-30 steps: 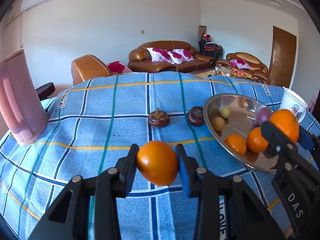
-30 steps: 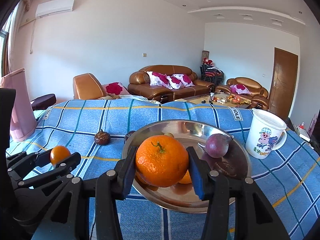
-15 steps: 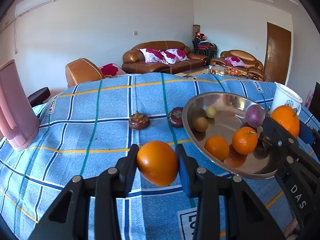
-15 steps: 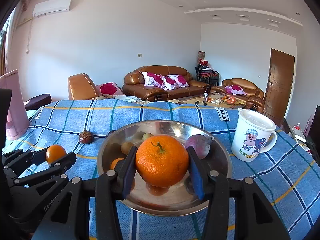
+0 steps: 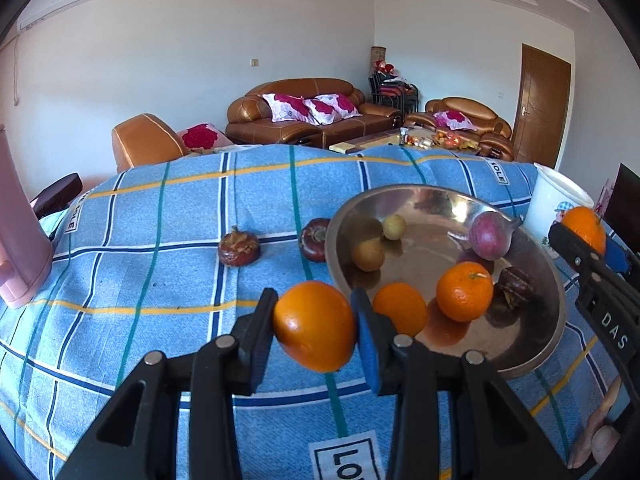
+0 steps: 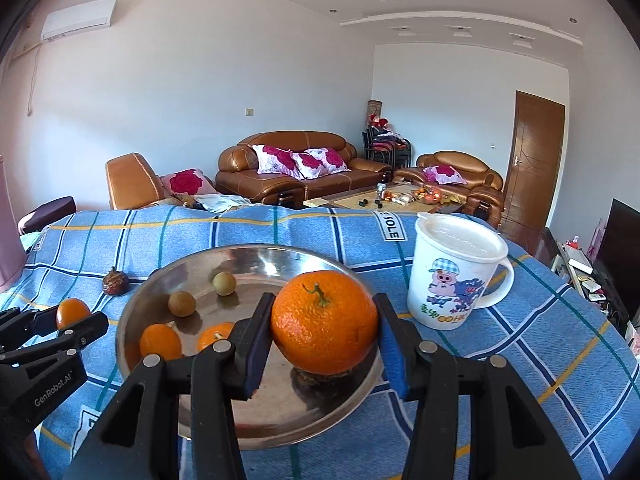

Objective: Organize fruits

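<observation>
My left gripper [image 5: 315, 326] is shut on a smooth orange [image 5: 315, 326], held above the cloth just left of the steel bowl [image 5: 548, 292]. My right gripper [image 6: 325, 328] is shut on a larger stemmed orange [image 6: 325, 328], held over the near side of the steel bowl [image 6: 132, 312]. The bowl holds two oranges [image 5: 464, 291], two small yellowish fruits [image 5: 368, 255], a purple fruit [image 5: 490, 236] and a dark fruit [image 5: 514, 282]. Two dark brown fruits [image 5: 239, 249] lie on the cloth left of the bowl, one [image 5: 315, 243] against its rim.
A white lidded cartoon mug [image 6: 456, 272] stands right of the bowl. A pink jug [image 5: 20, 240] stands at the table's left edge. The blue checked cloth [image 5: 160, 240] covers the table. Sofas and a door lie beyond.
Both grippers have moved across the table with their oranges. The bowl now sits closer to the left gripper, and further left and nearer under the right one.
</observation>
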`<state>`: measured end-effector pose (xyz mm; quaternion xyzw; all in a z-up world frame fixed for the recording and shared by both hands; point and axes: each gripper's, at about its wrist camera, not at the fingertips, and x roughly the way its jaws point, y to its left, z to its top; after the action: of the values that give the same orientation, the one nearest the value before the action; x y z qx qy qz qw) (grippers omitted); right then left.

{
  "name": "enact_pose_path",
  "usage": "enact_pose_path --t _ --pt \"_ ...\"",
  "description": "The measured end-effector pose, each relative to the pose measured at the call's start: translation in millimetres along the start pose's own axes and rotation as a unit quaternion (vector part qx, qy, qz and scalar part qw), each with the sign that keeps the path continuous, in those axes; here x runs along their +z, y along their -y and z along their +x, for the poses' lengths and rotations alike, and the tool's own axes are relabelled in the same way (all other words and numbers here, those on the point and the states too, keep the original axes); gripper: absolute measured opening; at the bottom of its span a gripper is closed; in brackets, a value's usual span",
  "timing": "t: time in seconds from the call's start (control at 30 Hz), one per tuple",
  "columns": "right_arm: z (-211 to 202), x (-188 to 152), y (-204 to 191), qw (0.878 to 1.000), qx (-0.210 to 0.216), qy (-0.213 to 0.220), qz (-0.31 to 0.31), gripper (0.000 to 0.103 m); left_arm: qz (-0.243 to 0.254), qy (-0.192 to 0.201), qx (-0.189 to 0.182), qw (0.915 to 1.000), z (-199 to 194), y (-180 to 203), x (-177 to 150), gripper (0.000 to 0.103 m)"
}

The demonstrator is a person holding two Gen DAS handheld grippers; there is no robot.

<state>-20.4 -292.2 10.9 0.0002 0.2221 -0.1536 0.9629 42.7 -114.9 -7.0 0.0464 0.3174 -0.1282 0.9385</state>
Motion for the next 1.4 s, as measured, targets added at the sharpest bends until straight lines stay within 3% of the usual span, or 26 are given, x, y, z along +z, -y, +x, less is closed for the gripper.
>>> enact_pose_path --t 0.23,0.53,0.93,1.4 --pt "12 2 24 0.999 -0.003 -0.013 0.033 0.05 0.018 0.003 -0.011 0.9998 14 28 15 0.04" --pt "21 7 22 1.0 0.006 -0.01 0.014 0.05 0.032 0.004 -0.011 0.9994 35 54 32 0.04" --pt "42 13 9 0.999 0.025 -0.028 -0.011 0.051 0.045 -0.003 0.014 0.9989 52 64 41 0.04" --pt "56 11 -2 0.996 0.053 -0.062 -0.035 0.051 0.049 -0.036 0.019 0.998 72 67 45 0.04"
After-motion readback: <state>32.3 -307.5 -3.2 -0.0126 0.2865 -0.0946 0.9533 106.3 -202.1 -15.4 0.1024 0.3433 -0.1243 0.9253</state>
